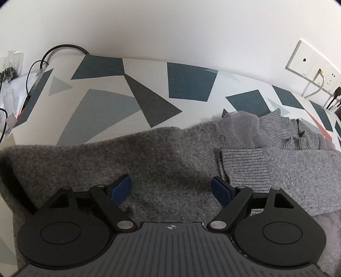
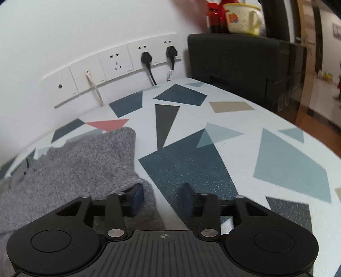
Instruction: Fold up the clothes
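A grey knitted sweater lies spread over the table with the geometric-patterned cloth. A lighter sleeve with a ribbed cuff is folded across it on the right, and a bunched collar part lies behind. My left gripper hovers low over the sweater's middle, jaws wide open, nothing between the blue pads. In the right wrist view the sweater ends at a corner. My right gripper straddles that edge half open: one pad over the knit, the other over the bare cloth, neither pressing.
A row of wall sockets with two black plugs runs behind the table. A black box bearing a yellow mug and bottles stands at the far right corner. Cables and plastic bags crowd the table's left end.
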A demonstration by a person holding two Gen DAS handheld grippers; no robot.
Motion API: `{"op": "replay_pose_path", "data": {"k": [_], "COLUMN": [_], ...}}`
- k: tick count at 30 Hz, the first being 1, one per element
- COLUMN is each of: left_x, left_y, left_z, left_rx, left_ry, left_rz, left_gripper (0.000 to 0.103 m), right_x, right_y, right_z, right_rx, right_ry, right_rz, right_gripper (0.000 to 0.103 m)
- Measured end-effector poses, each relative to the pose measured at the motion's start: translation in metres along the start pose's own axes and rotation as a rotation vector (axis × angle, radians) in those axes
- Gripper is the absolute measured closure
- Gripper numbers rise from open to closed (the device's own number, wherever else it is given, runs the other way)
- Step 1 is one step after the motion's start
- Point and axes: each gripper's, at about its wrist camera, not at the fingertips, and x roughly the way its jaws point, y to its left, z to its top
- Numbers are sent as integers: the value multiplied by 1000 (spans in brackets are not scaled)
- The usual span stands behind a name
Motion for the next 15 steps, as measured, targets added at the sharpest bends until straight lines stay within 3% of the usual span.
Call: {"op": "replay_pose_path", "data": {"k": [3,4,8,12,15], "left_x": [-2,-3,-9,-6,-3], "left_y": [2,3,5,5,9], "left_z": [1,2,4,1,-1], "left_rx": [-29,-47,-90,-68,-69], "left_ry": [4,6,1,-10,-24], "left_rz": [-14,-25,-59,-16,19], "left_gripper": [19,19,19,19,19], "right_x": [-15,-22,-42,-3,50], "right_y": [9,15,30,31,28], "right_z": [2,4,20,54,71], "right_rx": [-59,-92,-131,49,170], "right_ry": [-2,-7,-86,-12,65], "right_rz": [49,76,181,212,193], "right_gripper": [52,46,37,38,47]}}
